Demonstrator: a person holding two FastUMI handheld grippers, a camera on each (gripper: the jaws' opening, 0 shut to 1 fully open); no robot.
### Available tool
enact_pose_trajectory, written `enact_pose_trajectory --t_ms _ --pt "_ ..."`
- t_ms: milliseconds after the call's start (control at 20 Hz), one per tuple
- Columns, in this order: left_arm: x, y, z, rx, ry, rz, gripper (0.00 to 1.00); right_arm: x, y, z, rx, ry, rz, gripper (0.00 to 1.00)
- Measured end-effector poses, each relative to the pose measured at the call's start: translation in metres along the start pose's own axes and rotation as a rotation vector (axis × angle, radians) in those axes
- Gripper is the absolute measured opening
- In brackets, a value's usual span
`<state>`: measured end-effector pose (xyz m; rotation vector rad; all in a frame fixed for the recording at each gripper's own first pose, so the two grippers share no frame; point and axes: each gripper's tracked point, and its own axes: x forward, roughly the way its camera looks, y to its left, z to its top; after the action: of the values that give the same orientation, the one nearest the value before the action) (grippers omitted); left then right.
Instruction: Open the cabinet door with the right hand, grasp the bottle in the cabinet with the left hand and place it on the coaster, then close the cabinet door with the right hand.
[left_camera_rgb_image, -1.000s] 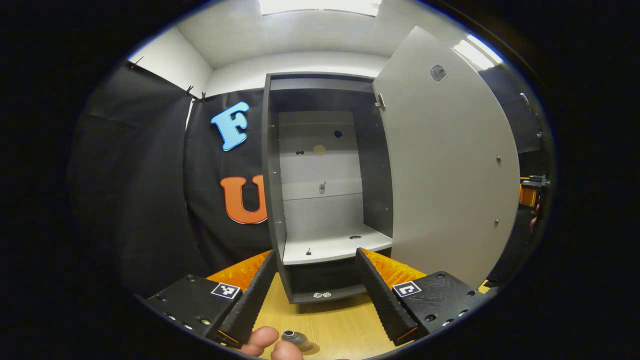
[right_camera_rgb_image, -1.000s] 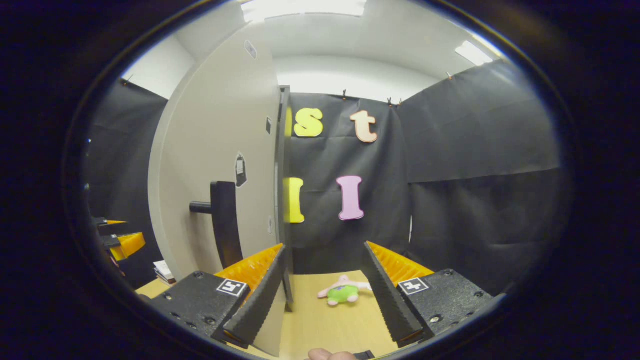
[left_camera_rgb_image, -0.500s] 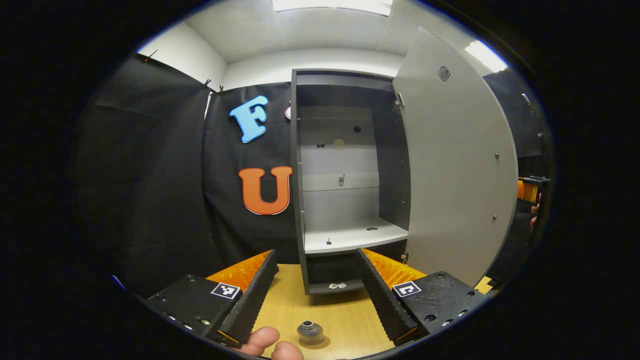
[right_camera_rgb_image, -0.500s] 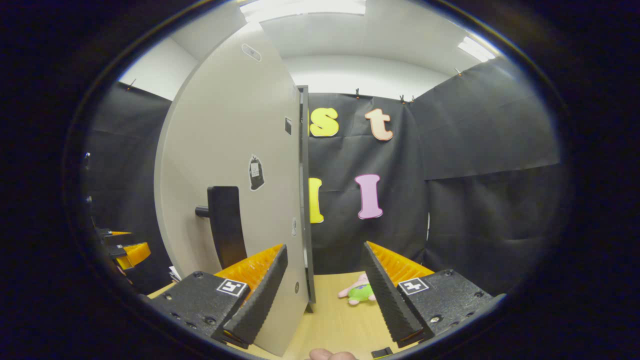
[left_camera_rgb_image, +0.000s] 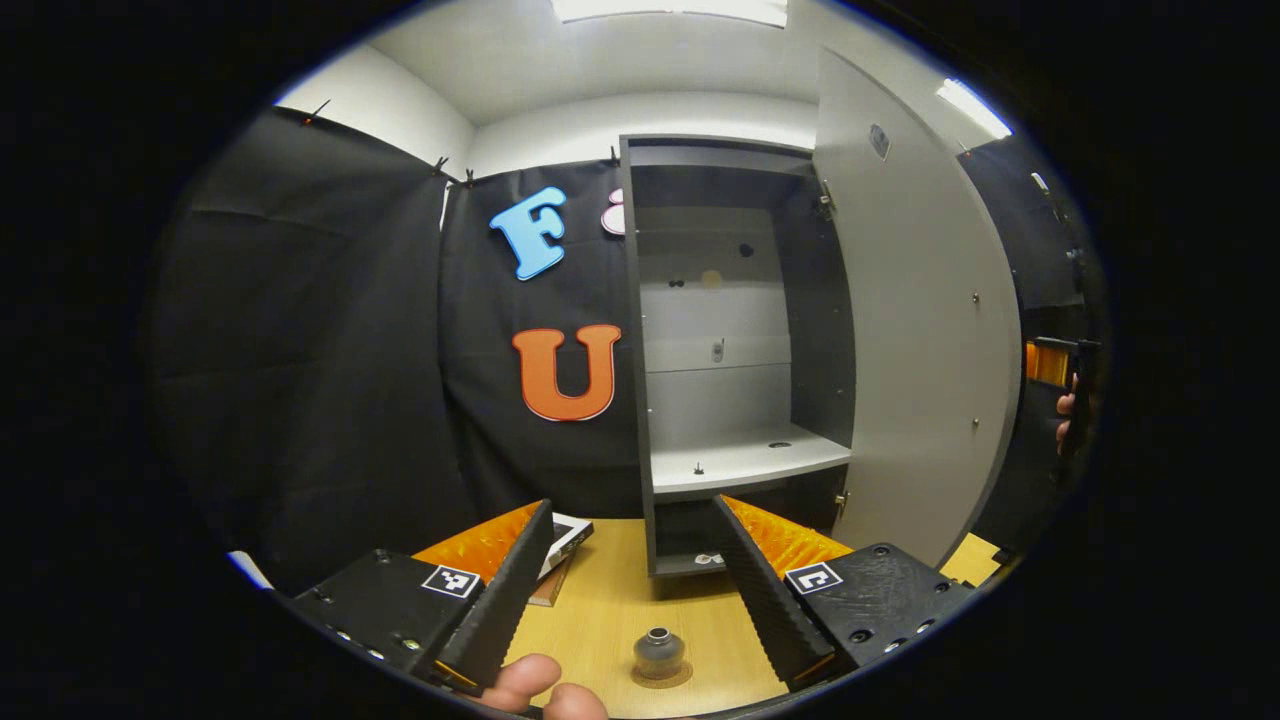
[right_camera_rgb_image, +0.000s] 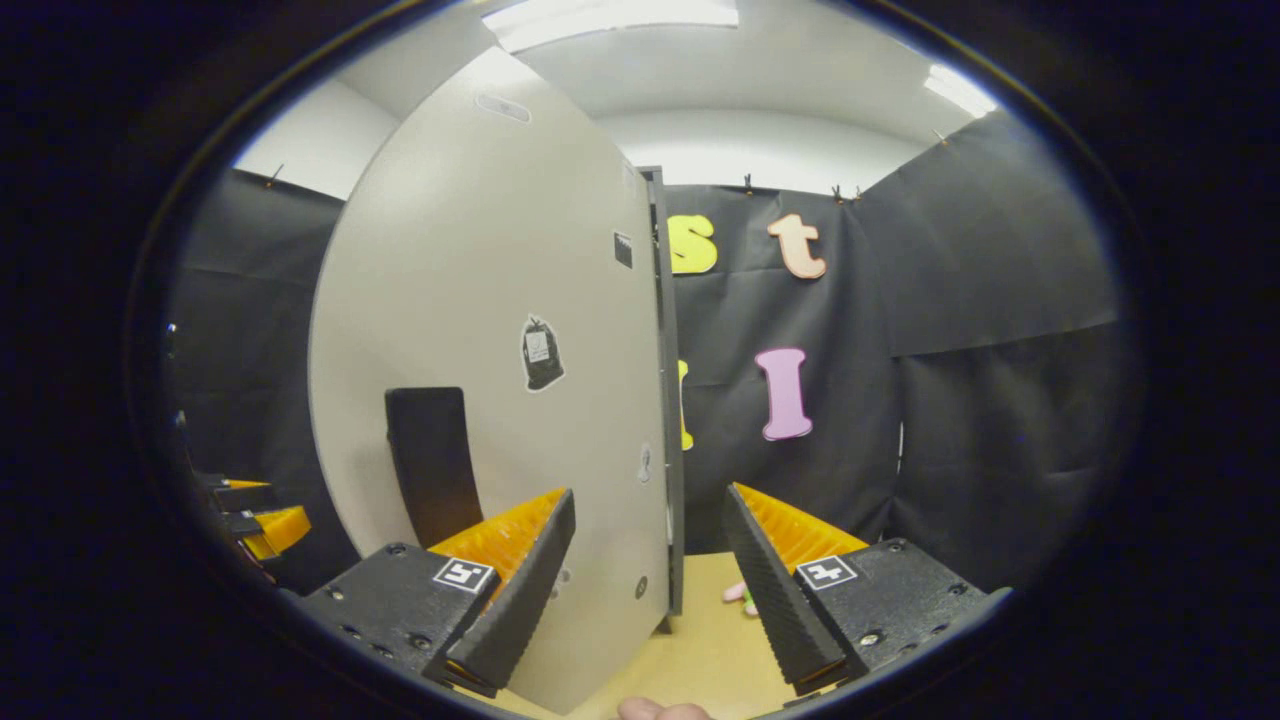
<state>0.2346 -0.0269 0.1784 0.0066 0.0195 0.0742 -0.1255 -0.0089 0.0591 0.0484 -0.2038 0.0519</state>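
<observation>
In the left gripper view, the left gripper (left_camera_rgb_image: 632, 575) hung with its jaws spread and empty above the desk (left_camera_rgb_image: 600, 610). The bottle (left_camera_rgb_image: 658, 652) stood on the coaster (left_camera_rgb_image: 660, 679) at the desk's near edge, in front of the cabinet (left_camera_rgb_image: 735, 350) — its door (left_camera_rgb_image: 915, 320) swung wide open.

In the right gripper view, the right gripper (right_camera_rgb_image: 648, 570) was open too, holding nothing — just beside the door (right_camera_rgb_image: 480, 400), whose handle (right_camera_rgb_image: 432, 462) faced the camera.

Left claw (left_camera_rgb_image: 632, 580), sq. markers, screws, ridged fingers
</observation>
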Motion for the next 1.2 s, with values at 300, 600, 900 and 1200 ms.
enact_pose_trajectory --t_ms 300,600,900,1200 --pt "-0.013 0.044 -0.012 -0.036 0.033 0.111 0.95 0.041 0.051 -0.003 0.010 0.023 0.125 0.95" --pt "-0.027 0.076 -0.020 -0.062 0.054 0.208 0.95 0.063 0.091 -0.033 0.044 0.117 0.240 0.95" --pt "-0.027 0.079 -0.026 -0.063 0.071 0.222 0.95 0.068 0.096 -0.041 0.029 0.130 0.259 0.95" --pt "-0.006 0.060 -0.022 -0.055 0.055 0.161 0.94 0.064 0.068 -0.038 0.020 0.130 0.205 0.95"
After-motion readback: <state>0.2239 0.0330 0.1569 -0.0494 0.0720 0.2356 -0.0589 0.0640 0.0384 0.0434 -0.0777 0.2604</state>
